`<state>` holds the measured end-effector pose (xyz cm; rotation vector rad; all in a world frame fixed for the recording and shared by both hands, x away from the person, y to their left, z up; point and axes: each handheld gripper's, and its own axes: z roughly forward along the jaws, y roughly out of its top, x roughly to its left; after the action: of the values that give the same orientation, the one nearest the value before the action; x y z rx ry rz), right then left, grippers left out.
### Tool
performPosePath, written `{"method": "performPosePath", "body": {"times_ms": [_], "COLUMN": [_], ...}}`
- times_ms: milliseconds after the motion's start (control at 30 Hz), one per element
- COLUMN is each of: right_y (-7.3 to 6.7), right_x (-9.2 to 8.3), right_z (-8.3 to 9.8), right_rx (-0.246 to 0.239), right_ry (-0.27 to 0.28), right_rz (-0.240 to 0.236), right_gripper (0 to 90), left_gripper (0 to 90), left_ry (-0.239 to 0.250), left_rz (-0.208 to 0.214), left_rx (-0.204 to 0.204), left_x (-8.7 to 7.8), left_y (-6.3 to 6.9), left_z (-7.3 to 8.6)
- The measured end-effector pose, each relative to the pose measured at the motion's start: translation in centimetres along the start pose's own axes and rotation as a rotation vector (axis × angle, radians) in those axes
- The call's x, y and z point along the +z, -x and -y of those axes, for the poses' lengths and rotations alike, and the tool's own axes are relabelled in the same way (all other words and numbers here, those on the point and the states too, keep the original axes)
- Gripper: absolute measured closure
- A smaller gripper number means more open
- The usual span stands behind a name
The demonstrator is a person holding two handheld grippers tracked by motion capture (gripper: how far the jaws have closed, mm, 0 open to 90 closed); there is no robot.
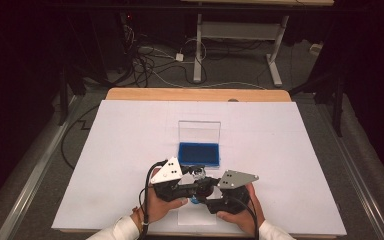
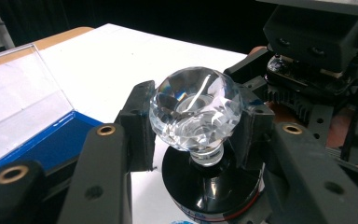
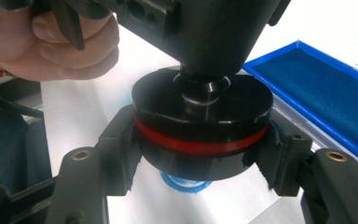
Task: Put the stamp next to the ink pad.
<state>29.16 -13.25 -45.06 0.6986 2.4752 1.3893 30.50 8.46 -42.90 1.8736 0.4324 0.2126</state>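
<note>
- Left gripper (image 2: pixel 193 140): clenched on one faceted crystal knob (image 2: pixel 195 108), a pad on each side of the clear head. Knob upright, stem pointing down into the base.
- Right gripper (image 3: pixel 200 154): grasping one black round base (image 3: pixel 200 123) with a red band, pads pressed on opposite sides of it.
- Base sits straight under the left gripper's jaws; knob stem meets the base's top centre. Seated or just touching, can't tell from here.
- Base is held just above the white sheet (image 1: pixel 130 150); a blue ring mark (image 3: pixel 185 184) shows on the sheet right below it.
- One open case (image 1: pixel 199 152), blue lining, clear lid upright: just beyond both grippers, near but apart.
- High view: the two grippers meet nose to nose at the near edge, one hand on each.
- Count: 1 knob, 1 base, 1 case, 2 grippers.
</note>
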Motion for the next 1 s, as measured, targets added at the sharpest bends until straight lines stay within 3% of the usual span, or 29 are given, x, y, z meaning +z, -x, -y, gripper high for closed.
{"method": "performPosePath", "body": {"times_ms": [133,200,367,400,567,600,667,833,1000], "right_y": [-0.2,-0.3,0.0,0.1,0.0,0.0,-0.1,-0.3,-0.9], "right_x": [0.1,0.1,0.0,-0.1,-0.1,-0.2,-0.4,-0.5,-0.4], "right_z": [0.1,0.0,-0.1,-0.1,-0.1,-0.1,-0.2,-0.2,-0.2], "right_rx": [0.004,0.014,0.033,0.035,0.017,-0.008,-0.02,-0.046,-0.097], "right_ry": [-0.009,-0.01,0.017,0.018,0.006,-0.003,0.002,-0.021,-0.044], "right_rz": [-0.002,-0.004,-0.002,-0.019,-0.01,0.012,0.025,0.035,0.066], "right_gripper": [38.9,39.0,39.0,39.0,38.9,38.9,38.9,38.9,38.3], "left_gripper": [54.8,54.9,54.7,54.7,54.7,54.7,54.8,54.6,54.6], "left_ry": [-0.016,-0.015,0.025,0.025,0.007,-0.011,-0.001,-0.016,-0.033], "left_rz": [-0.012,-0.009,-0.048,-0.046,-0.027,0.002,0.017,0.041,0.069], "left_rx": [0.037,0.028,0.027,0.026,0.022,-0.016,-0.039,-0.027,-0.044], "left_x": [0.1,0.0,-0.3,-0.2,0.1,0.0,-0.1,0.1,0.3], "left_y": [0.5,0.5,0.9,1.0,0.8,0.1,-0.1,0.0,-0.1], "left_z": [-0.1,-0.1,-0.2,-0.2,-0.2,-0.3,-0.2,-0.2,0.1]}}
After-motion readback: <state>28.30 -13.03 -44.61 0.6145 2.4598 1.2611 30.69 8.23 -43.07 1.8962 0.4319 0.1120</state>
